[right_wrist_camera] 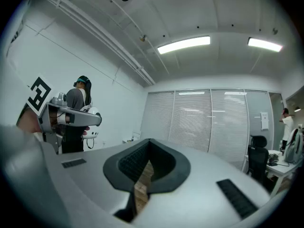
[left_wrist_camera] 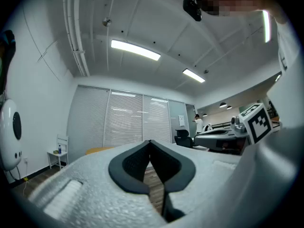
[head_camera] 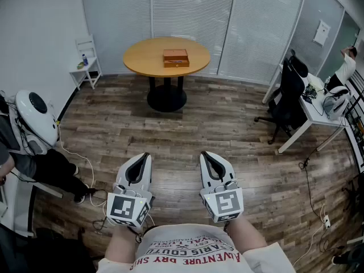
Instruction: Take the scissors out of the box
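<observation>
A closed brown wooden box (head_camera: 176, 57) sits in the middle of a round wooden table (head_camera: 142, 58) at the far side of the room. No scissors show in any view. My left gripper (head_camera: 146, 155) and right gripper (head_camera: 205, 154) are held level, side by side, close to my body and far from the table. Both are shut with nothing between the jaws. In the left gripper view the closed left gripper (left_wrist_camera: 150, 142) points toward the blinds, with a sliver of the table (left_wrist_camera: 99, 150) beyond it. The right gripper (right_wrist_camera: 148, 141) looks the same in its own view.
Wood plank floor lies between me and the table. A small white folding chair (head_camera: 86, 61) with a bottle stands back left. A black office chair (head_camera: 289, 92) and a white desk (head_camera: 319, 107) are at right. A seated person (head_camera: 28, 155) and floor cables (head_camera: 85, 166) are at left.
</observation>
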A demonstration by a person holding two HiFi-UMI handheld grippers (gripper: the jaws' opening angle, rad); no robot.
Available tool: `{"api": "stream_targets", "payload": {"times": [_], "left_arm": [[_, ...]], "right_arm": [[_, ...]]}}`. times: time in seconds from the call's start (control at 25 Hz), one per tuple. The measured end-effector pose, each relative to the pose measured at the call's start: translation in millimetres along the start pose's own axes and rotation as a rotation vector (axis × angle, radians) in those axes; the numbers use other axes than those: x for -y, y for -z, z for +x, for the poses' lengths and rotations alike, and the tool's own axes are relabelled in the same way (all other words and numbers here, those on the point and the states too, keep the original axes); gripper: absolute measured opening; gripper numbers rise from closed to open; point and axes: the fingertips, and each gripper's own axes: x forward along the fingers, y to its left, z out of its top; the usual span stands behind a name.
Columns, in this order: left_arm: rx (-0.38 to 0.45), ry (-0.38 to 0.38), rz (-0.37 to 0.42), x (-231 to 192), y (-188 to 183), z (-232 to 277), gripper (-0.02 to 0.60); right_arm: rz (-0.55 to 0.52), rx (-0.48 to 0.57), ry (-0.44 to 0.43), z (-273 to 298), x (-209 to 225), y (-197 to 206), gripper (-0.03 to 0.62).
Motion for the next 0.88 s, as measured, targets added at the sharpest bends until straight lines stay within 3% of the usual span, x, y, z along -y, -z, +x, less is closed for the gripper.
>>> {"api": "stream_targets", "payload": {"times": [0.88], "left_arm": [[-0.023, 0.03, -0.06, 13.1, 24.4, 44.3, 0.009]], "right_arm": [[0.09, 0.014, -0.072, 19.6, 13.1, 30.2, 0.008]]}}
